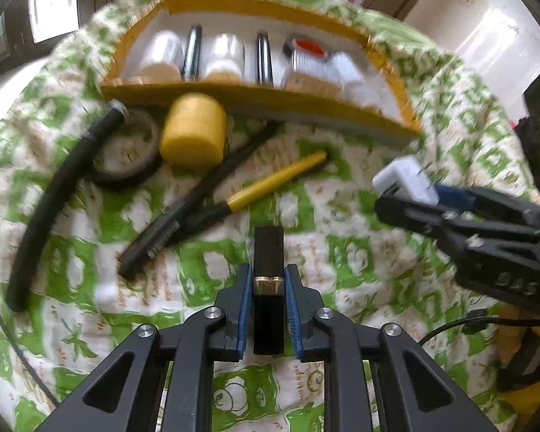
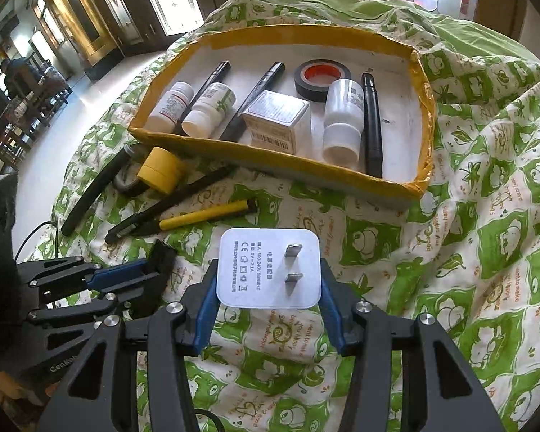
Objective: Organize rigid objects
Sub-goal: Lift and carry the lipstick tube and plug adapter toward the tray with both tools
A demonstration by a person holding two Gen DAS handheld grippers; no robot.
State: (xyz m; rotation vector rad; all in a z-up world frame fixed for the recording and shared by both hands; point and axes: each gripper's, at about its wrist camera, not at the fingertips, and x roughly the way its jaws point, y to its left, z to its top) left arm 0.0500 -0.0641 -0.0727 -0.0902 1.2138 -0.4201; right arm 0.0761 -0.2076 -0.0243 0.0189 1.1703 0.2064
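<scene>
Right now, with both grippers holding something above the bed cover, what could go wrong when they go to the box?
1. The right gripper holds the white charger only by its side edges, prongs facing the camera; it might twist or slip.
2. The left gripper clamps the black lipstick tube near its gold band, so the cap could pull loose.
3. The yellow-edged box is crowded on its left and middle; a drop could knock the white bottles.

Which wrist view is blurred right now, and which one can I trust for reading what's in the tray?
Left wrist view: motion-smeared; the tray and the white charger are soft, though the black tube in the left claw stays sharp. Right wrist view: crisp and evenly daylit, with fisheye bending at the edges; trust it for the tray.
</scene>
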